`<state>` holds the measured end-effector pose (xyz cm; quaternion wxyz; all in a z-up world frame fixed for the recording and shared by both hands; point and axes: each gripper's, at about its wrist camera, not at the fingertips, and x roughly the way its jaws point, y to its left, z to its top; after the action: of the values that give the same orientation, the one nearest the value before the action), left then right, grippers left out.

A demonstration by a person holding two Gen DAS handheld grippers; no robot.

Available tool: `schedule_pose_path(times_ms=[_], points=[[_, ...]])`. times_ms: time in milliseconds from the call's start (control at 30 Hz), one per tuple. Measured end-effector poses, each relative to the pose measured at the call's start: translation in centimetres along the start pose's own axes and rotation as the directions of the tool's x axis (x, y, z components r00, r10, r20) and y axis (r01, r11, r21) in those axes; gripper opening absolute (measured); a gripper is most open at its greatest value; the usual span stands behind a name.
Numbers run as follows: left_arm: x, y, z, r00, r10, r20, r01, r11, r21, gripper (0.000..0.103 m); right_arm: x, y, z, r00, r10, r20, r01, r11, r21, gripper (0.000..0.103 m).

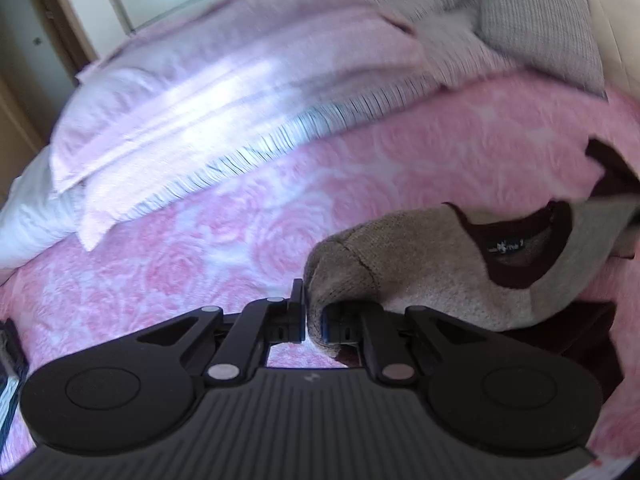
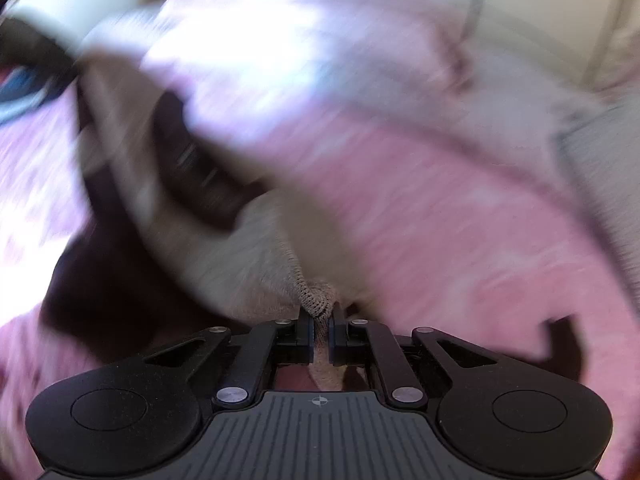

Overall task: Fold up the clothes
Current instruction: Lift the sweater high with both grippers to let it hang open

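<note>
A beige knit sweater with a dark maroon collar and a small black neck label hangs over the pink bedspread at the right of the left wrist view. My left gripper is shut on the sweater's shoulder, with knit bunched between its fingers. The right wrist view is blurred. There the same sweater stretches up and to the left, and my right gripper is shut on a fold of its beige knit edge. The sweater's dark maroon part droops below it toward the bed.
A pink rose-patterned bedspread covers the bed. Pale pink pillows and a striped blanket lie across the far side. A grey checked cushion sits at the far right. Cream wardrobe doors stand behind the bed.
</note>
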<state>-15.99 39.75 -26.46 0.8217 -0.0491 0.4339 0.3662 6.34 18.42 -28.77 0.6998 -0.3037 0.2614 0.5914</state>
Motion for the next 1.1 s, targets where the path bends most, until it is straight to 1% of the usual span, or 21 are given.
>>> schedule_pose_path(times_ms=[67,100,133,200,300,367,467,533,567,600,667,733,833,900,967,1033,1100], points=[[-2.6,0.4,0.2,0.999,0.026,0.038,-0.025,0.999,-0.039,0.007,-3.3,-1.9,2.0,0.993,-0.074,0.093,0.067,0.995,0.073,0.002],[-4.1,0.7,0.5,0.997,0.044,0.062,-0.040,0.998,-0.057,0.007,-5.1,-2.9,3.0,0.984,-0.105,0.144,0.092,0.991,0.097,0.002],[-5.8,0.9,0.7,0.994,0.061,0.091,-0.054,0.996,-0.076,0.007,-7.0,-3.7,4.0,0.974,-0.123,0.190,0.104,0.989,0.109,0.002],[-9.6,1.3,1.4,0.982,0.101,0.160,-0.085,0.991,-0.105,0.007,-10.7,-4.9,5.9,0.952,-0.117,0.281,0.090,0.990,0.110,0.002],[-15.6,1.8,2.7,0.952,0.155,0.263,-0.126,0.984,-0.123,0.007,-16.4,-5.1,8.5,0.907,-0.102,0.409,0.082,0.994,0.065,0.002],[-19.5,2.0,3.4,0.925,0.189,0.331,-0.157,0.980,-0.122,0.007,-20.1,-4.6,9.8,0.869,-0.105,0.484,0.097,0.994,0.042,0.002],[-25.1,2.6,3.7,0.884,0.212,0.417,-0.168,0.976,-0.139,0.007,-25.0,-3.8,10.9,0.821,-0.118,0.559,0.111,0.993,0.046,0.002],[-28.3,2.9,3.3,0.858,0.219,0.464,-0.178,0.975,-0.132,0.007,-27.8,-2.8,10.8,0.796,-0.133,0.590,0.128,0.991,0.050,0.002],[-29.7,3.0,2.9,0.849,0.217,0.482,-0.176,0.976,-0.130,0.007,-29.0,-2.1,10.6,0.786,-0.142,0.601,0.137,0.989,0.055,0.002],[-30.9,3.2,2.3,0.844,0.208,0.495,-0.167,0.978,-0.127,0.007,-30.1,-1.4,10.3,0.777,-0.154,0.611,0.146,0.987,0.064,0.002],[-32.9,3.4,0.7,0.838,0.187,0.512,-0.147,0.982,-0.118,0.007,-32.7,0.3,9.3,0.756,-0.186,0.628,0.167,0.982,0.089,0.002],[-34.5,3.8,-1.0,0.837,0.174,0.519,-0.132,0.984,-0.117,0.007,-34.8,1.9,8.5,0.745,-0.204,0.635,0.172,0.979,0.112,0.002],[-36.7,4.7,-3.5,0.839,0.144,0.525,-0.091,0.988,-0.126,0.007,-37.7,5.4,6.9,0.739,-0.224,0.635,0.188,0.974,0.126,0.002],[-38.3,5.1,-4.9,0.834,0.131,0.536,-0.085,0.990,-0.110,0.007,-39.3,7.4,5.9,0.735,-0.240,0.635,0.199,0.970,0.135,0.002],[-39.9,5.5,-5.6,0.830,0.115,0.546,-0.074,0.993,-0.097,0.007,-40.8,8.6,5.2,0.734,-0.251,0.631,0.207,0.968,0.145,0.002],[-41.2,5.9,-5.7,0.827,0.095,0.555,-0.057,0.995,-0.085,0.007,-41.8,9.1,5.1,0.739,-0.262,0.621,0.212,0.965,0.155,0.002],[-42.0,6.2,-5.2,0.818,0.081,0.569,-0.059,0.997,-0.058,0.007,-42.6,9.3,5.3,0.732,-0.275,0.623,0.221,0.961,0.165,0.002]])
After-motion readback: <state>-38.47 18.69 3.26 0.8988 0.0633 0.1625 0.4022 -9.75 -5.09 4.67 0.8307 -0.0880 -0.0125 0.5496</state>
